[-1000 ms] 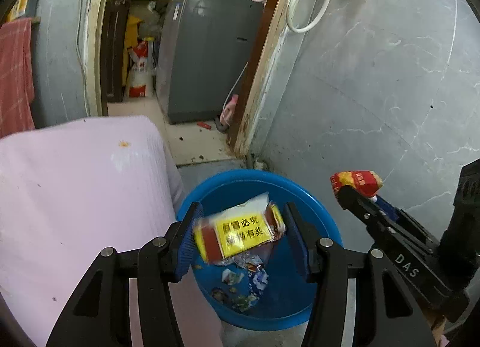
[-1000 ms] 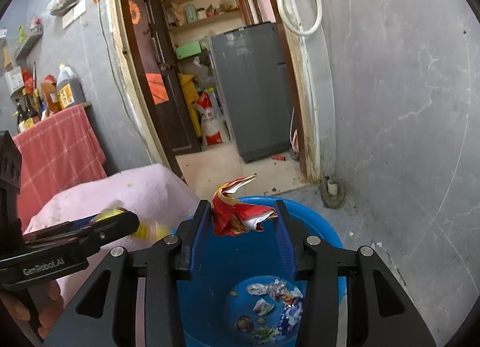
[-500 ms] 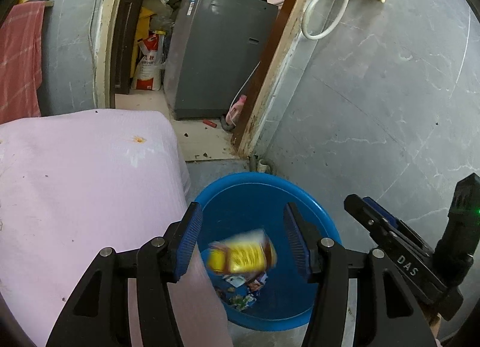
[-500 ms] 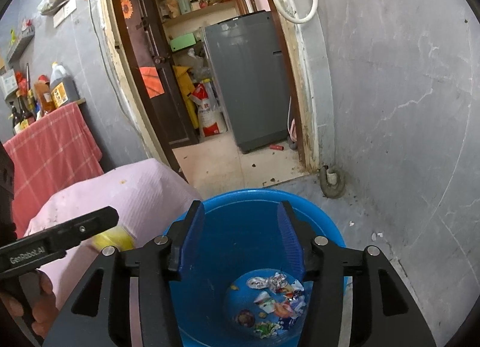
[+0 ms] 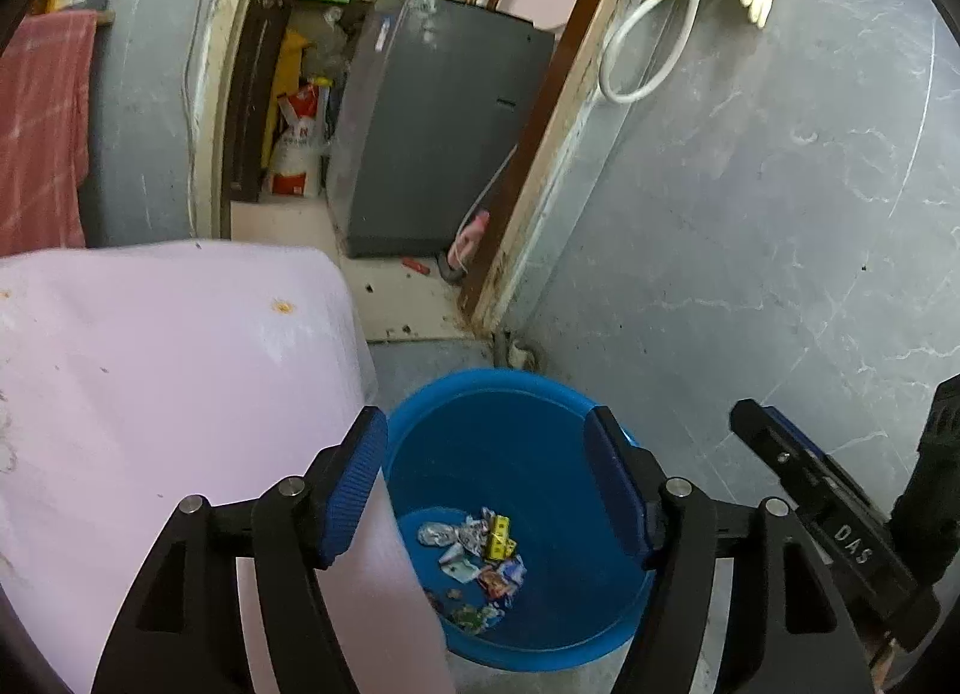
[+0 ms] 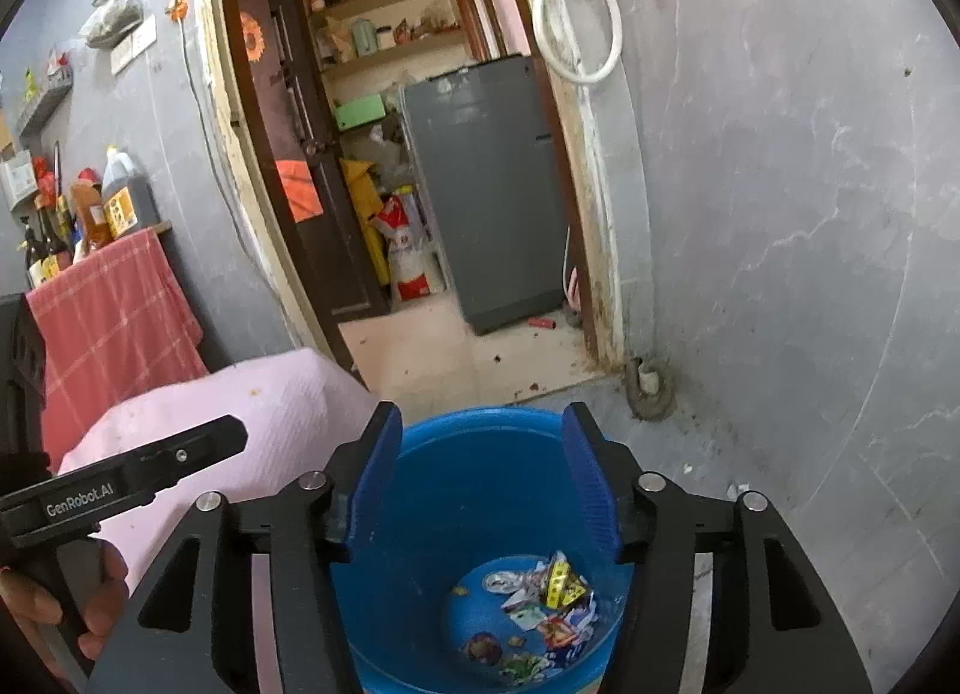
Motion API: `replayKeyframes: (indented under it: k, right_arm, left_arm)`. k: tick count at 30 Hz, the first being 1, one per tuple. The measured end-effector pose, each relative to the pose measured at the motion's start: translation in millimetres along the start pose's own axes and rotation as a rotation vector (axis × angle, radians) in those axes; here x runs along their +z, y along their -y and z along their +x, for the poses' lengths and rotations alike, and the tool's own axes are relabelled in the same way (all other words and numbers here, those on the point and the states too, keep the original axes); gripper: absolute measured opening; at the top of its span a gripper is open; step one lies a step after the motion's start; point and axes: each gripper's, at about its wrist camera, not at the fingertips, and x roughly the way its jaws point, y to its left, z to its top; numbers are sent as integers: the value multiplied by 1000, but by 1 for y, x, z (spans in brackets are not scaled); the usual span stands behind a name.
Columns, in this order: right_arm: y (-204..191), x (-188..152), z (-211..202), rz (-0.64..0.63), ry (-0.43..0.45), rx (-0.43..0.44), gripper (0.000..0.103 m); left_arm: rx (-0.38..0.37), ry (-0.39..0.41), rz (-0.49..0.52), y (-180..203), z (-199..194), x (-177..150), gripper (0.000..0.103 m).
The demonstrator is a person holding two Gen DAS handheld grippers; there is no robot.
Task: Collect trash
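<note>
The crumpled wrappers (image 5: 480,550) lie in a small heap at the bottom of the blue bucket (image 5: 528,388), which stands on the floor just beside the pink-covered surface (image 5: 150,364). Your left gripper (image 5: 486,478) hangs above the bucket, its jaws just opened wider and nothing between them. Your right gripper (image 6: 483,478) is likewise over the bucket, jaws just spread apart and empty.

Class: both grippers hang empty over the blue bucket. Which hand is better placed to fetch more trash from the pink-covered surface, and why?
Left: the left gripper hangs at the pink cloth's edge; the right gripper is over the bucket, farther off.
</note>
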Motion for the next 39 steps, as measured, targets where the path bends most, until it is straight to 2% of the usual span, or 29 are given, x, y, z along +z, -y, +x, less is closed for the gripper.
replayKeyframes:
  k: [3,7,10,12,17,28,39]
  right_arm:
    - [-4,6,-10,-9,27,0,62]
    - [-12,13,-25,-19,63,4,73]
    - [-18,16,-37,-23,88,11,84]
    - [-23,18,-46,-26,109,17,88]
    - [-35,21,-70,-35,155,24,102]
    - [-67,8,-130,-84,248,24,103]
    - [-94,-31,-179,-125,300,0,103]
  left_arm:
    - [13,21,8,0,-12,3,67]
    - [24,52,20,-1,-30,7,67]
    - [50,85,41,1,-45,7,90]
    - [62,146,64,3,-61,4,91]
    - [76,206,96,4,-92,-2,99]
    - [111,329,82,-8,-164,-18,101]
    - [203,367,101,-20,-218,-64,101]
